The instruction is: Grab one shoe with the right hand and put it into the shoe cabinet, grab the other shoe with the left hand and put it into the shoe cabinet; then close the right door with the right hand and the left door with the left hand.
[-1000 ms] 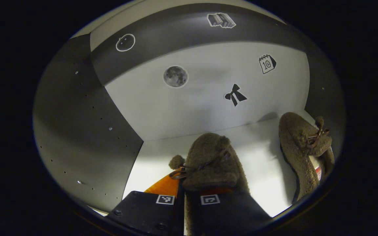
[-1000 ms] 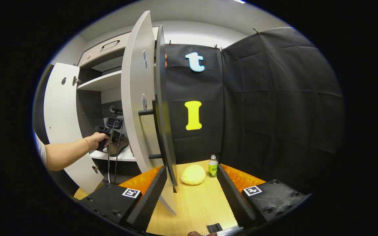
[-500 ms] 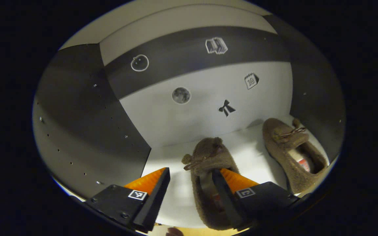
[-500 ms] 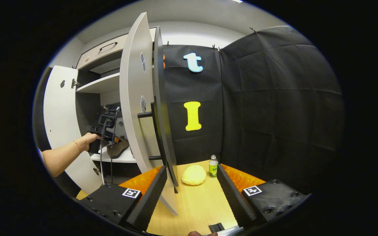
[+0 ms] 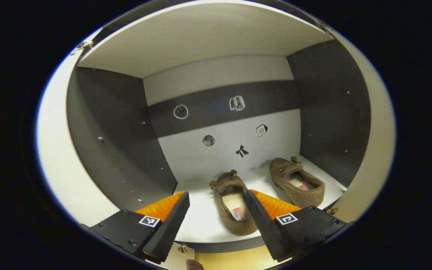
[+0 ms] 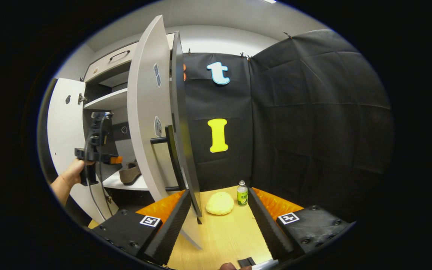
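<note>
Two brown fuzzy shoes stand on the white shelf (image 5: 201, 221) inside the shoe cabinet: one shoe (image 5: 234, 200) near the front middle, the other shoe (image 5: 296, 182) to its right. My left gripper (image 5: 216, 221) is open, just outside the shelf's front edge, with nothing between its fingers. In the right gripper view a hand holds the left gripper (image 6: 98, 150) in front of the open cabinet, and a shoe (image 6: 129, 173) shows on the shelf. My right gripper (image 6: 219, 221) is open over the wooden table, beside the edge of the open right door (image 6: 146, 112). The left door (image 6: 64, 138) stands open too.
A yellow rounded object (image 6: 219, 203) and a small bottle (image 6: 242, 193) stand on the wooden table (image 6: 223, 236) by the black cloth wall. The right door's dark bar handle (image 6: 169, 157) faces my right gripper. A drawer (image 6: 111, 60) tops the cabinet.
My left gripper let go of the shoe, opened and drew back out of the cabinet; the shoe stays on the shelf. My right gripper has barely moved.
</note>
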Motion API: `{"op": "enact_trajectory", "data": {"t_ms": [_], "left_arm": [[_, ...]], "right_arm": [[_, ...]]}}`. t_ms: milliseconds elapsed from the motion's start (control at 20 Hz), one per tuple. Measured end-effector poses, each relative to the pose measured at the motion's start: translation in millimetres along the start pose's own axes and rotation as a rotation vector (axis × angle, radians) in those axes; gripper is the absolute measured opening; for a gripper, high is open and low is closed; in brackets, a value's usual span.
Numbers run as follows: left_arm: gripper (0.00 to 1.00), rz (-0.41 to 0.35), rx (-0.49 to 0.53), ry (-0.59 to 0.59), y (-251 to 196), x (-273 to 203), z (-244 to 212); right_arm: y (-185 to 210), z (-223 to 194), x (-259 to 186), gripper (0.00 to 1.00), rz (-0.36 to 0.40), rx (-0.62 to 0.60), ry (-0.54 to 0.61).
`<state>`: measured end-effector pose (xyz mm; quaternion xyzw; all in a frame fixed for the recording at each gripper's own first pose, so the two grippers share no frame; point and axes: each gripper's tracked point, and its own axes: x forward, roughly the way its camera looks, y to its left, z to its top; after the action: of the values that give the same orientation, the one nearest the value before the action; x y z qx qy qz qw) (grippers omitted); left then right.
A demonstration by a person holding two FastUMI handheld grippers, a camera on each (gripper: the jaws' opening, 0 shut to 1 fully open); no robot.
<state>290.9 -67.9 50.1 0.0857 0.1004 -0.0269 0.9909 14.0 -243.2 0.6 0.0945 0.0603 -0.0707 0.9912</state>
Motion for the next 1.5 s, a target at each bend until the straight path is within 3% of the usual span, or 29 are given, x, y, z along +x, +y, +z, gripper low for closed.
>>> {"op": "enact_trajectory", "data": {"t_ms": [150,200,250,350,650,950,1250,1500], "left_arm": [[1.0,-0.02,-0.034,-0.083,1,-46,14],[0.96,-0.02,-0.05,-0.106,4,-63,16],[0.93,-0.024,-0.058,-0.119,6,-77,16],[1.0,-0.029,-0.071,-0.144,7,-104,16],[0.97,-0.035,-0.167,-0.181,14,-179,-1],[0.96,-0.015,-0.186,-0.195,41,-230,-28],[0.97,-0.002,-0.171,-0.214,66,-269,-51],[0.97,-0.014,-0.224,-0.177,85,-284,-78]], "right_arm": [[-2,6,12,0.98,-0.006,0.013,0.0],[-2,9,16,0.98,-0.007,0.028,-0.002],[-2,12,21,0.98,-0.008,0.035,-0.007],[-6,17,30,0.97,-0.02,0.023,-0.023],[-10,26,54,0.97,-0.013,0.072,-0.035],[-2,31,60,0.98,0.0,0.119,-0.056],[4,39,56,0.98,-0.057,0.034,-0.096],[25,37,48,0.98,-0.072,-0.005,-0.103]]}}
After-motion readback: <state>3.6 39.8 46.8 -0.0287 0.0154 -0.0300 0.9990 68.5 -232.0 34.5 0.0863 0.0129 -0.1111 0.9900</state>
